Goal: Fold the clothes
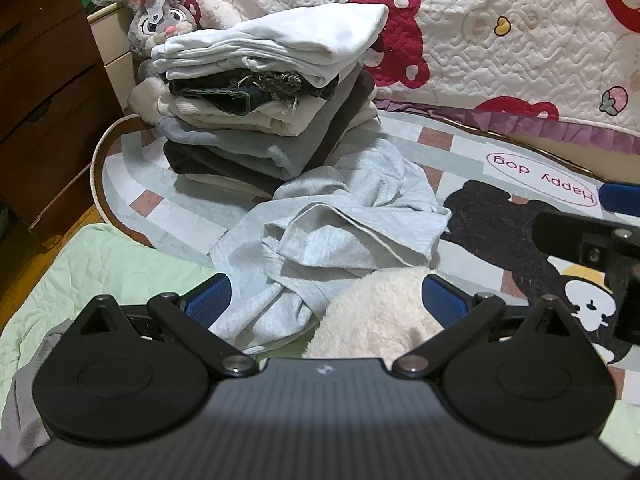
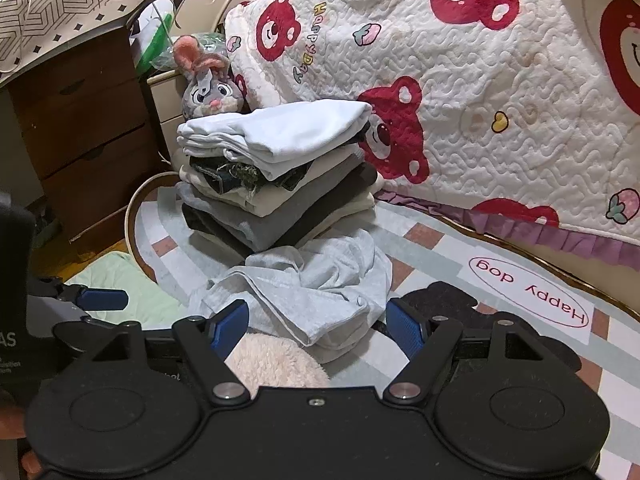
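Observation:
A crumpled light grey garment (image 1: 340, 220) (image 2: 320, 292) lies on the rug in front of a tall stack of folded clothes (image 1: 272, 92) (image 2: 276, 168). My left gripper (image 1: 326, 300) hovers open just short of the garment, its blue pads spread wide, nothing held. A cream fluffy item (image 1: 376, 312) (image 2: 276, 360) sits low between both grippers' fingers. My right gripper (image 2: 316, 328) is open too, at the garment's near edge. A blue finger (image 1: 620, 196) of the right gripper shows at the left wrist view's right edge.
A patterned rug (image 2: 532, 300) reading "Happy dog" covers the floor. A bear-print quilt (image 2: 480, 100) hangs behind, a plush rabbit (image 2: 208, 84) sits behind the stack, and a brown drawer chest (image 2: 88, 140) stands left. A green quilted mat (image 1: 100, 272) lies near left.

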